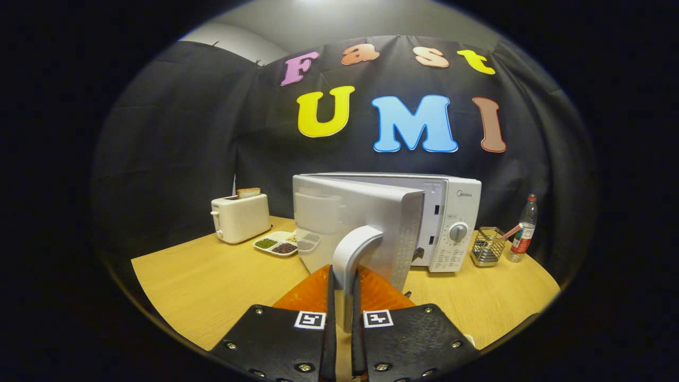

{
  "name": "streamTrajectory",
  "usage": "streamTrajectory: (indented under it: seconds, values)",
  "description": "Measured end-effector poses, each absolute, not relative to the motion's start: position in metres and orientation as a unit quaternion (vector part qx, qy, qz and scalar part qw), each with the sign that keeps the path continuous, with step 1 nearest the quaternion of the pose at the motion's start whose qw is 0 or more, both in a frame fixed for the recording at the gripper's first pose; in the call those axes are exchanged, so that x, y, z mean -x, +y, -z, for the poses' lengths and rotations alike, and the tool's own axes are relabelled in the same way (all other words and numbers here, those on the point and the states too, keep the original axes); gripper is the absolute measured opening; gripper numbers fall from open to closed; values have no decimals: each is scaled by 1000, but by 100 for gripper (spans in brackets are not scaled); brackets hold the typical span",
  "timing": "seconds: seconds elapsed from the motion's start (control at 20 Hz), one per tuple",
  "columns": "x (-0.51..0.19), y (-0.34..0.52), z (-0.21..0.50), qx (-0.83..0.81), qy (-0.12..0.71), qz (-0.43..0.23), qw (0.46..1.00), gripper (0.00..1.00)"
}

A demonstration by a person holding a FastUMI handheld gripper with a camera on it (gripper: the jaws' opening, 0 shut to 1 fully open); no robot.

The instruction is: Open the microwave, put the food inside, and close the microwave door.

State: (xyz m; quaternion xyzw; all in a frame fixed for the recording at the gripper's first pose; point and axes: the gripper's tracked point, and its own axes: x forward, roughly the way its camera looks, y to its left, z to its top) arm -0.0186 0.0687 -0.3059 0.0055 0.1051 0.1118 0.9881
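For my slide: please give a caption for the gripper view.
Gripper shut on microwave door handle, door swung partly open.

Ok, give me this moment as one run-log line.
step: opening door | gripper: shut on door handle | microwave door: swung partly open | toaster, divided dish: beside it on table

The scene is viewed from the gripper [342, 281] itself — low over the table [212, 281], facing forward, close to the microwave [382, 223] door handle [354, 254].
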Motion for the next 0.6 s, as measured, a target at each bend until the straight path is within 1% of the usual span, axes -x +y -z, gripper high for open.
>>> streamTrajectory:
  seconds: [0.1, 0.45, 0.6]
  values:
    - [31, 93, 303, -11, 99, -117, 988, 11]
    - [62, 187, 300, 8, 70, -96, 993, 11]
    - [65, 211, 298, 15, 64, -70, 995, 11]
